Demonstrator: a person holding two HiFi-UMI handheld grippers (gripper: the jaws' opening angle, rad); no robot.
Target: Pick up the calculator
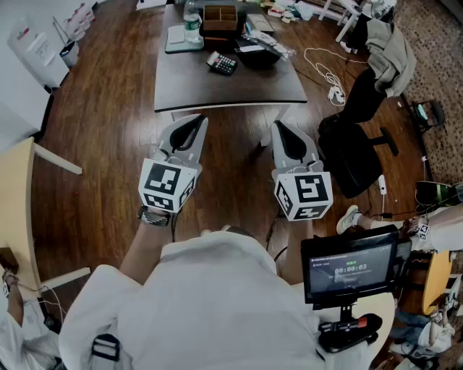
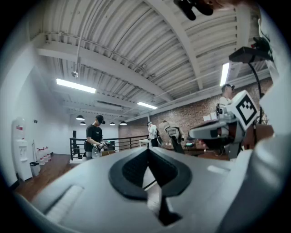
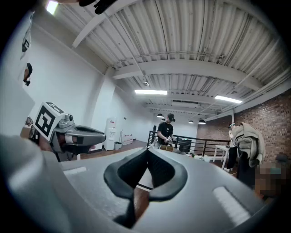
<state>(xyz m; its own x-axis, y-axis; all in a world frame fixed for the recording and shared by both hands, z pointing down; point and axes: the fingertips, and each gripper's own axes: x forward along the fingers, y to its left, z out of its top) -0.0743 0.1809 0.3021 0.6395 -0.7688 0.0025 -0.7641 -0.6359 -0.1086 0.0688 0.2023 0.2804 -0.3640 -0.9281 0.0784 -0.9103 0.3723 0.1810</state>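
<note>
The calculator [image 1: 222, 63], dark with light keys, lies on the grey table [image 1: 217, 87] far ahead of me. My left gripper [image 1: 190, 124] and right gripper [image 1: 283, 130] hang level over the wood floor, short of the table's near edge. Both have their jaws together with nothing between them. In the left gripper view the left gripper [image 2: 147, 150] shows its tips meeting. The right gripper [image 3: 147, 150] looks the same in its own view. Each gripper view also catches the other gripper off to the side.
On the table stand a water bottle [image 1: 191, 22], a dark box [image 1: 220, 17], a black tray [image 1: 258, 52] and papers. A black office chair [image 1: 356, 134] stands right of the table. A monitor [image 1: 351, 269] sits at my lower right. A person [image 3: 166, 131] stands beyond the table.
</note>
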